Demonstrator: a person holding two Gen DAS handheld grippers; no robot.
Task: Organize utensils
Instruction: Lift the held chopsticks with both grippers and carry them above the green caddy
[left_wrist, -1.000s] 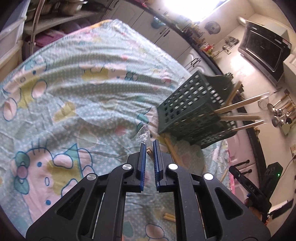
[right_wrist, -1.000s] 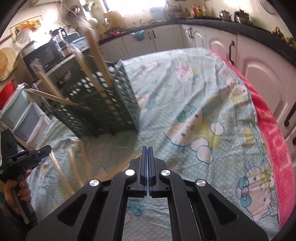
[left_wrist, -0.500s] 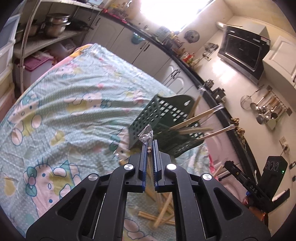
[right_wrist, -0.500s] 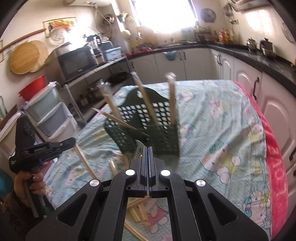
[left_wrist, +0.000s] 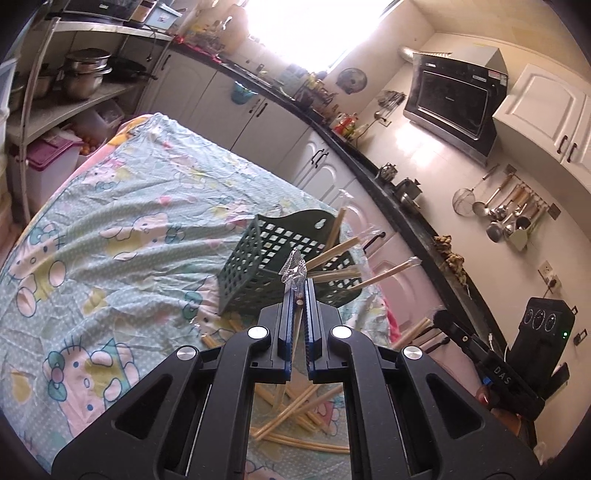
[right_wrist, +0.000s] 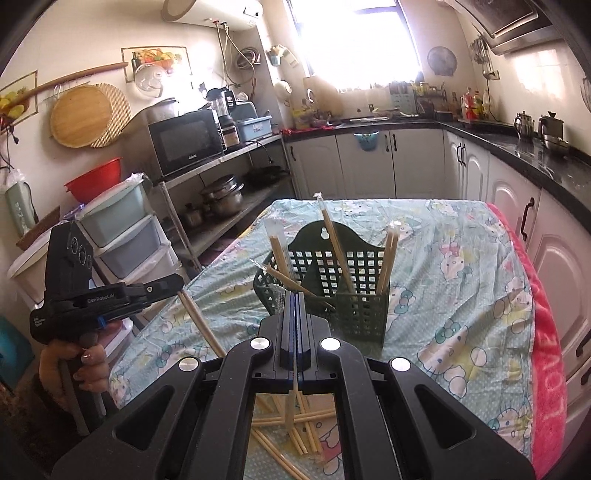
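A dark green lattice basket (left_wrist: 258, 258) (right_wrist: 354, 291) stands on the table with several wrapped chopstick pairs (right_wrist: 334, 247) upright in it. My left gripper (left_wrist: 299, 291) is shut on a wrapped chopstick pair (left_wrist: 293, 271), whose crinkled plastic tip pokes out above the fingertips. In the right wrist view that left gripper (right_wrist: 171, 282) is at the left with its stick (right_wrist: 201, 321) slanting down. My right gripper (right_wrist: 291, 302) is shut on another wrapped pair (right_wrist: 293, 398) that hangs below the fingers. Both are lifted just short of the basket. Loose chopsticks (left_wrist: 295, 424) (right_wrist: 306, 424) lie crossed on the cloth beneath.
The table carries a cartoon-print cloth (left_wrist: 110, 229) with a pink towel (right_wrist: 546, 354) along its right edge. White cabinets (right_wrist: 509, 199) under a dark counter run along the far and right sides. A metal shelf (right_wrist: 221, 184) with pots and plastic drawers (right_wrist: 122, 229) stands on the left.
Both grippers have risen off the table, each carrying a wrapped chopstick pair. The basket now sits lower in both views and the loose chopsticks show underneath.
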